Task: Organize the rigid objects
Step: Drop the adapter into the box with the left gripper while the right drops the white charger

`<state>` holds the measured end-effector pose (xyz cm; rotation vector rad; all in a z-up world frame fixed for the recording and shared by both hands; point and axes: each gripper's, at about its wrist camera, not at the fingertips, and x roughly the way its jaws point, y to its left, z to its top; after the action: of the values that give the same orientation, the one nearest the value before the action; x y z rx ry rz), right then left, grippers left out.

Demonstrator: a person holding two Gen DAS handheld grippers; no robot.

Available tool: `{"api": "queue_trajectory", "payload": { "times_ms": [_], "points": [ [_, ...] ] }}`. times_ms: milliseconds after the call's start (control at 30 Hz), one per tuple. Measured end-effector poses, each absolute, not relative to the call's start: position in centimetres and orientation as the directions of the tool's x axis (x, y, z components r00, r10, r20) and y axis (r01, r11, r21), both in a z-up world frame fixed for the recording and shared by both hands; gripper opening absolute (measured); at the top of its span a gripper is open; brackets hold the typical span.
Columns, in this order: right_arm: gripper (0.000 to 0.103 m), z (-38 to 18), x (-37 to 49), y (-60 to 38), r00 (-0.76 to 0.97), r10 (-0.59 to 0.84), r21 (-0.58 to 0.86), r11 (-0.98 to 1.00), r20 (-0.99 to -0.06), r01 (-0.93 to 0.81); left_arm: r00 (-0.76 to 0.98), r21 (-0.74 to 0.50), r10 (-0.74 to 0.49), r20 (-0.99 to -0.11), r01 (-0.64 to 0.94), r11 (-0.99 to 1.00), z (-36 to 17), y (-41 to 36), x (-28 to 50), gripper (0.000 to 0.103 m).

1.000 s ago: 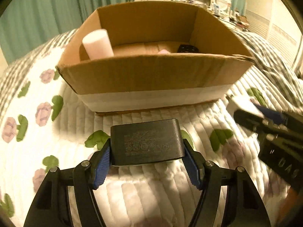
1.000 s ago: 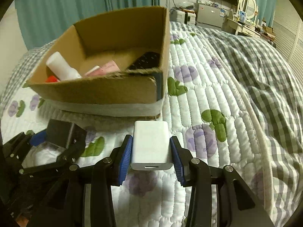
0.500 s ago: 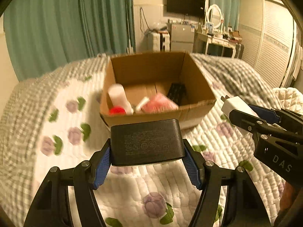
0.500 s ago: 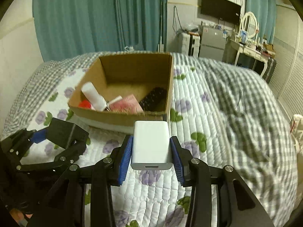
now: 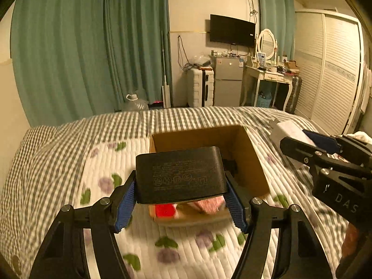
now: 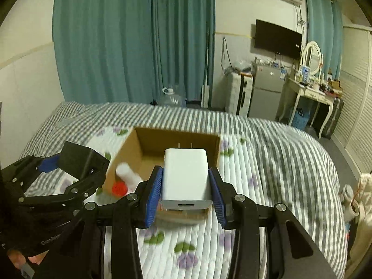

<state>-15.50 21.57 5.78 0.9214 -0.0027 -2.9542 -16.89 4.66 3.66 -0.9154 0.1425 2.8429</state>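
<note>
My left gripper [image 5: 181, 195] is shut on a black power adapter [image 5: 180, 174], label side up, held high over the bed. My right gripper [image 6: 186, 189] is shut on a white plug charger [image 6: 186, 179] with its two prongs pointing away. Below and ahead of both lies an open cardboard box [image 5: 253, 162] [image 6: 176, 139] on the bed. Inside it I see a white bottle [image 6: 127, 174], a red cap [image 6: 119, 188], a pink item [image 5: 207, 203] and a dark object [image 5: 230, 166]. Each gripper shows in the other's view: the right [image 5: 300, 139], the left [image 6: 74, 162].
The bed has a flower-print quilt [image 6: 204, 251] and a grey checked blanket [image 6: 279, 144]. Beyond its far edge stand teal curtains [image 5: 93, 46], a white suitcase [image 5: 200, 88], a small fridge [image 5: 227, 83], a dressing table with a mirror [image 5: 267, 69] and slatted wardrobe doors [image 5: 337, 69].
Both grippers have risen well above the bed with their chargers still held. The box, close and large before, now lies small and lower in both views, and the room behind has come into sight.
</note>
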Motion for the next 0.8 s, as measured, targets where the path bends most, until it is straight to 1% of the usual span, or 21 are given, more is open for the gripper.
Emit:
{"api": "queue_trajectory", "payload": {
  "times_ms": [167, 267, 400, 500, 567, 667, 800],
  "points": [
    [0.04, 6.7, -19.9, 21.6, -0.83, -0.066, 0.031, -0.998, -0.554, 0.059, -0.805, 0.056, 0.095, -0.585, -0.157, -0.986, 3.6, 5.3, -21.4, 0.07],
    [0.04, 6.3, -22.9, 21.9, -0.827, -0.068, 0.039, -0.998, -0.558, 0.056, -0.792, 0.071, 0.081, -0.606, -0.155, -0.985, 2.1, 6.0, -24.6, 0.07],
    [0.04, 4.5, -26.5, 22.1, -0.814, -0.057, 0.028, -0.998, -0.578, 0.049, -0.752, 0.069, 0.072, -0.655, -0.155, -0.986, -1.0, 7.1, -28.2, 0.07],
    [0.04, 2.4, -28.8, 22.5, -0.795, -0.066, 0.044, -0.998, -0.603, 0.049, -0.725, 0.095, 0.044, -0.687, -0.15, -0.984, -3.4, 7.8, -30.5, 0.07],
    [0.04, 0.8, -30.2, 22.7, -0.779, -0.078, 0.055, -0.997, -0.622, 0.056, -0.709, 0.089, 0.043, -0.704, -0.147, -0.985, -4.6, 8.0, -31.6, 0.07],
    [0.04, -0.8, -31.1, 22.8, -0.772, -0.075, 0.041, -0.997, -0.631, 0.064, -0.696, 0.079, 0.06, -0.715, -0.166, -0.983, -5.5, 8.4, -32.4, 0.07],
    [0.04, -2.1, -31.5, 23.2, -0.765, -0.091, 0.064, -0.996, -0.637, 0.066, -0.683, 0.102, 0.04, -0.73, -0.166, -0.981, -6.7, 8.6, -32.5, 0.07]
  ]
}}
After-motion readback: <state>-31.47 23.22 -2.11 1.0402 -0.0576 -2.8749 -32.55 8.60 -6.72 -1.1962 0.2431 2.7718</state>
